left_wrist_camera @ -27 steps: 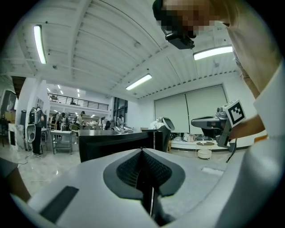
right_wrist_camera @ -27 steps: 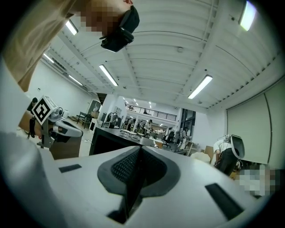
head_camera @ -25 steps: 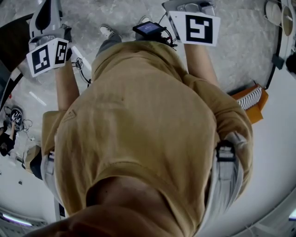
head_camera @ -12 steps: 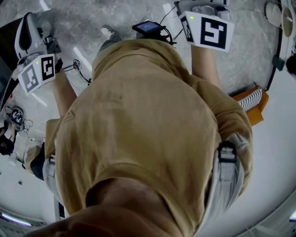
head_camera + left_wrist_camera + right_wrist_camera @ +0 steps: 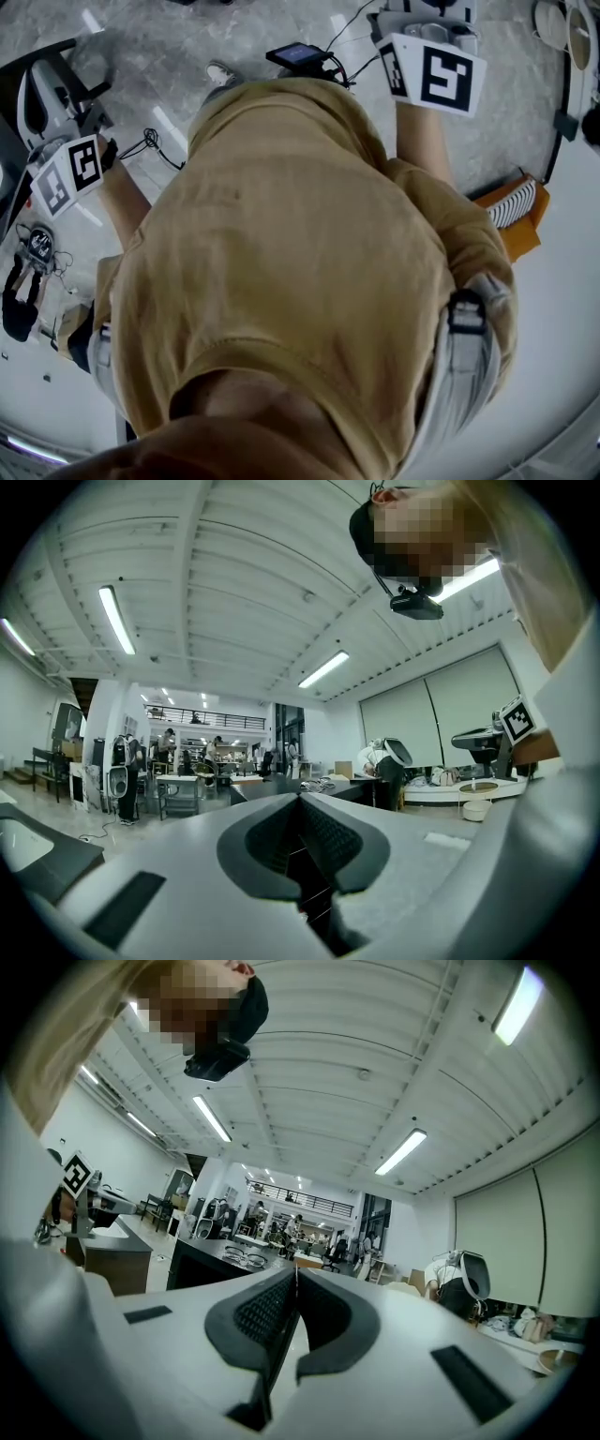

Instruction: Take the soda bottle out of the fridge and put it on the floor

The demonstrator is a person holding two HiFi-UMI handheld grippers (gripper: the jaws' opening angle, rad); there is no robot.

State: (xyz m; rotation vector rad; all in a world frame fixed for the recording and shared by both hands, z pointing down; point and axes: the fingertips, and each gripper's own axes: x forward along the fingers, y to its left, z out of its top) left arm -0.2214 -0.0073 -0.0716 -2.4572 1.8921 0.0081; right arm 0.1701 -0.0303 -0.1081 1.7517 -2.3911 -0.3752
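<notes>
The left hand-held gripper (image 5: 300,801) has its dark ribbed pads pressed together with nothing between them. The right hand-held gripper (image 5: 295,1277) is closed on itself in the same way, its pads meeting along one thin seam, and it is empty. Both face into a large hall under a white ribbed ceiling (image 5: 234,592) with long strip lights. In the head view the left one's marker cube (image 5: 67,175) sits to the left of the person's tan shirt (image 5: 281,262), at the end of a bare forearm (image 5: 122,197) held out from the shirt's side. The right one's marker cube (image 5: 433,73) sits off the shirt's upper right corner, on the far end of the other forearm (image 5: 427,141). The shirt fills the middle of that view. Just past its upper edge show a small dark device with a lit screen (image 5: 300,56) and, a little to the left of that, a pale shoe (image 5: 219,70) on the grey marbled floor (image 5: 187,37). A thin black cable (image 5: 150,142) lies between the shirt and the left cube. To the right of the shirt an orange thing with a white ribbed part (image 5: 514,204) rests on the floor. No view lets me tell where the soda bottle or the fridge is.
</notes>
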